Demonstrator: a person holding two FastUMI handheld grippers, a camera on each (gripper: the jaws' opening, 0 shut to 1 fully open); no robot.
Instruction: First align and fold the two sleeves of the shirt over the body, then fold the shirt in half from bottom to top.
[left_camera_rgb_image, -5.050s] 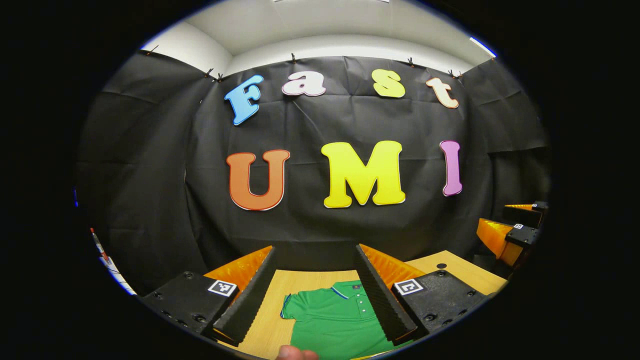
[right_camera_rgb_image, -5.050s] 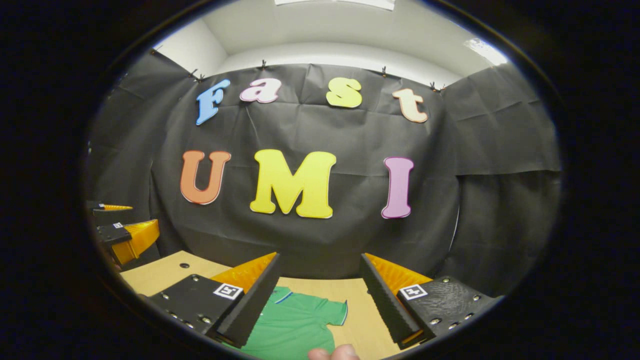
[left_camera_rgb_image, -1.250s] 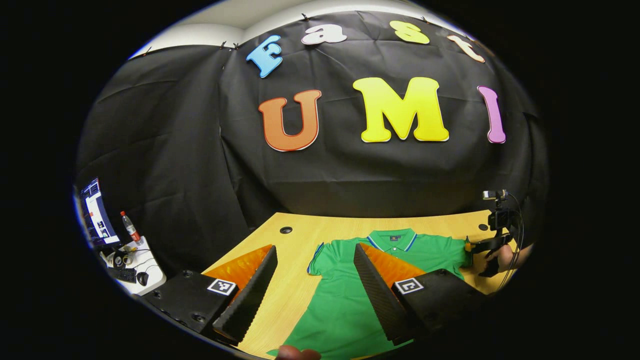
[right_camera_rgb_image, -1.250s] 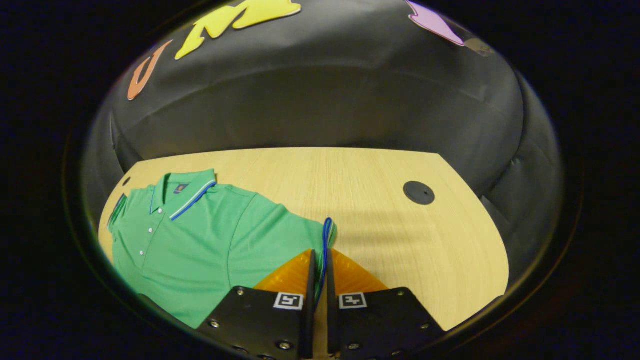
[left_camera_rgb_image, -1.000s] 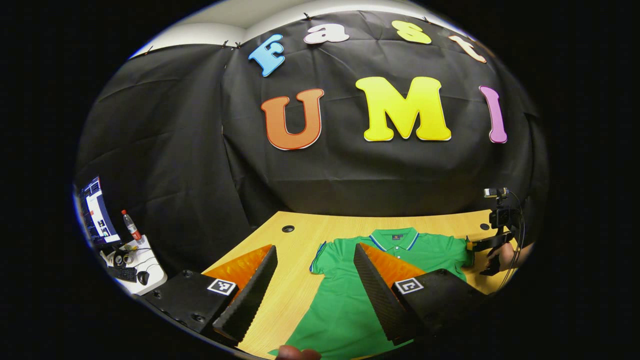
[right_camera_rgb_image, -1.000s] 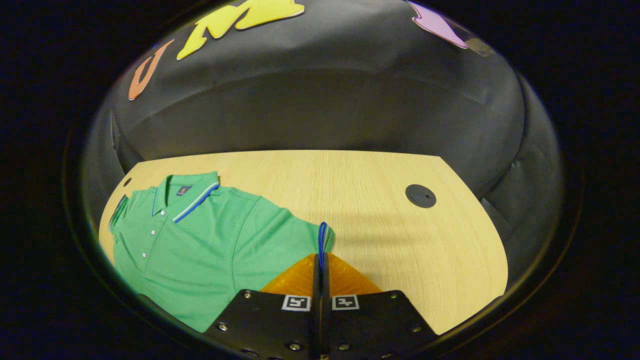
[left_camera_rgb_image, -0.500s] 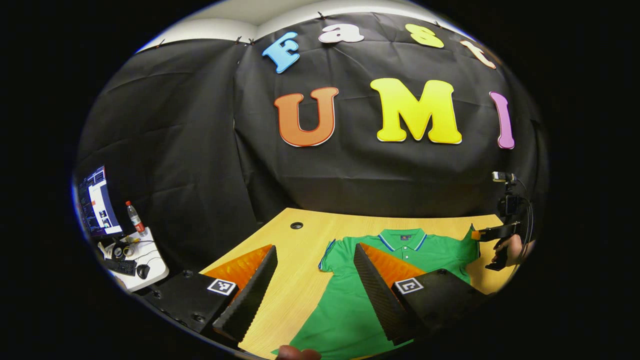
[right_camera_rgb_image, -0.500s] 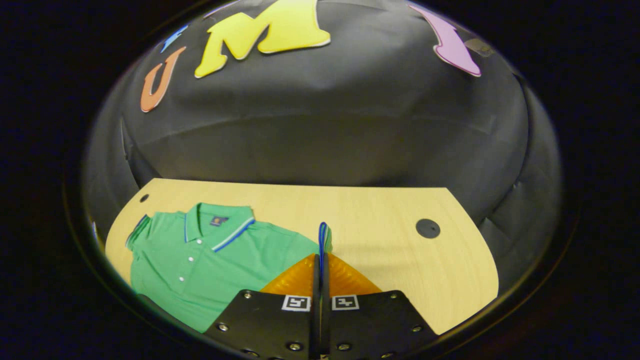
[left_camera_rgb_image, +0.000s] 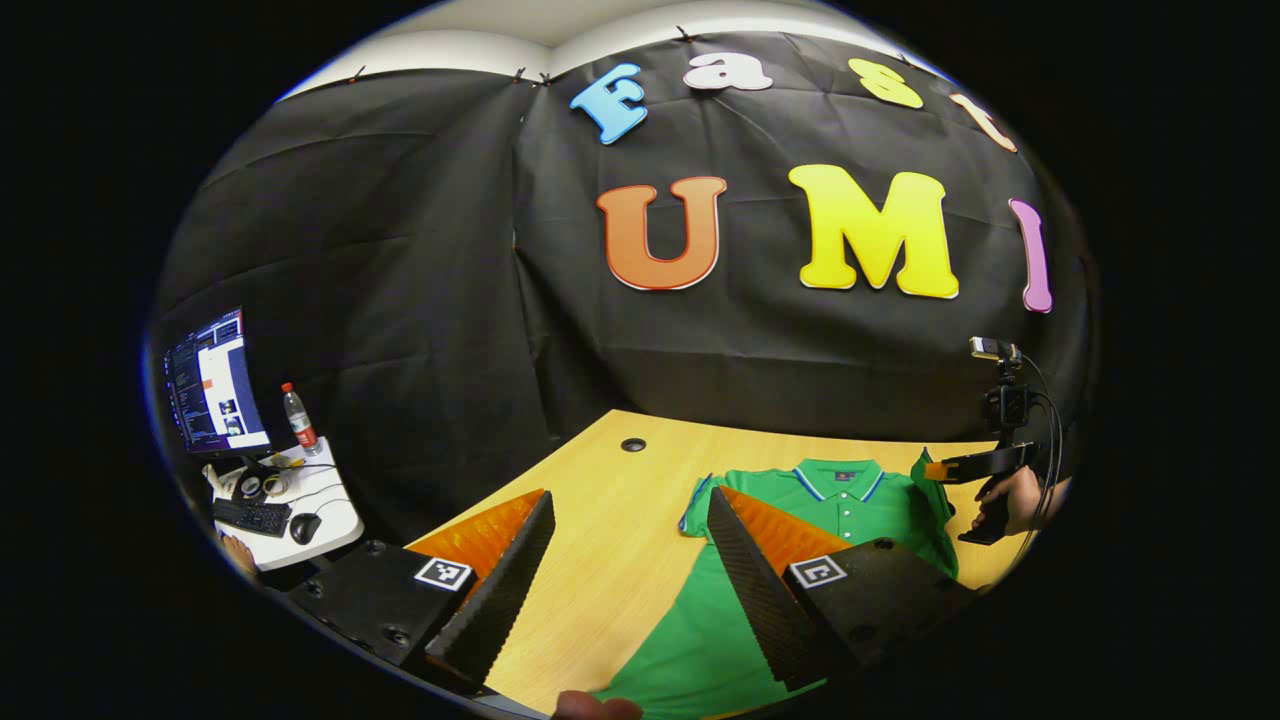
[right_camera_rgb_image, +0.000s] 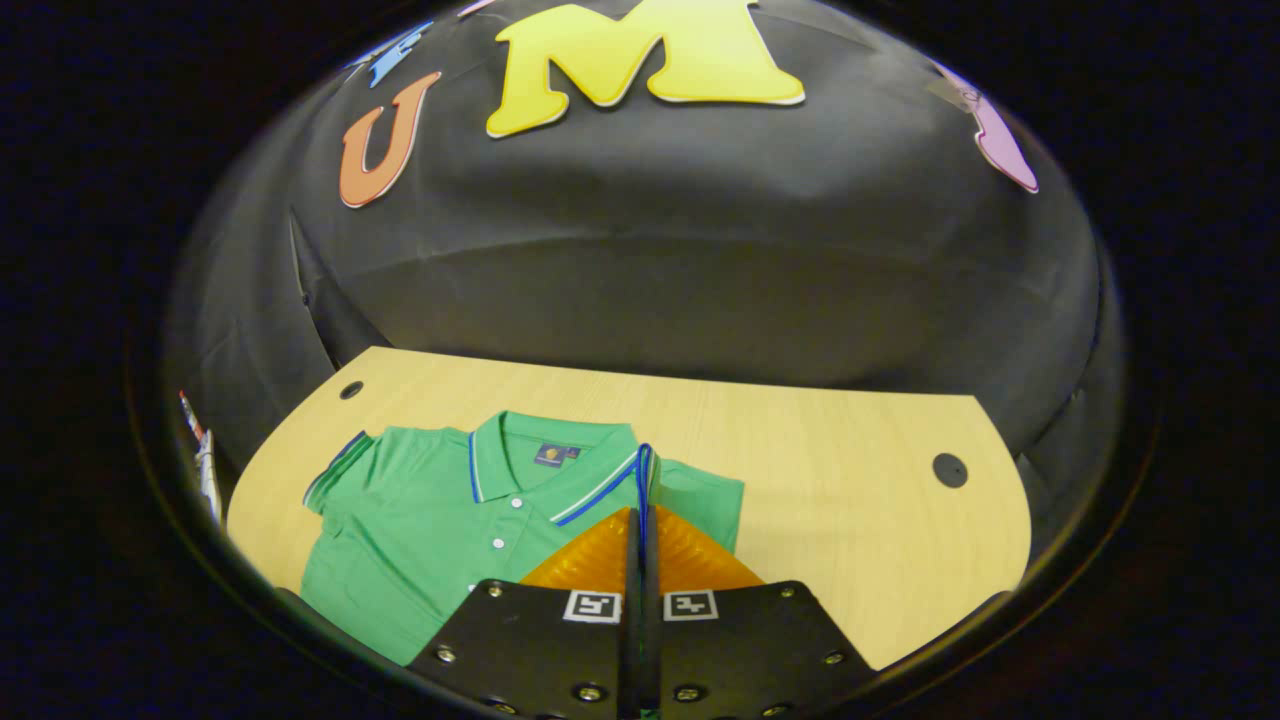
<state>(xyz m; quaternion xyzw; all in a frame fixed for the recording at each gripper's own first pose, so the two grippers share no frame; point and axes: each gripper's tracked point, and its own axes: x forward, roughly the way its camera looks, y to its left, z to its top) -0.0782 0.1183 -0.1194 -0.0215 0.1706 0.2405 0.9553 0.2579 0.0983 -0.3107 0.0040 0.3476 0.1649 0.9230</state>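
In the left gripper view, my left hand-held gripper (left_camera_rgb_image: 625, 575) hangs wide open and empty above the table's (left_camera_rgb_image: 600, 520) near edge, ready for the shirt's (left_camera_rgb_image: 850, 515) other sleeve (left_camera_rgb_image: 697, 503). In the right gripper view, my right hand-held gripper (right_camera_rgb_image: 640, 520) is clamped on the blue-trimmed sleeve cuff (right_camera_rgb_image: 644, 475), lifting it over the collar (right_camera_rgb_image: 545, 465) so it can fold across the body, which lies flat mid-table.

Even overhead light keeps both views bright and sharp at centre; fisheye bending curves the desk (right_camera_rgb_image: 820, 440) edges, and the rims darken and soften.
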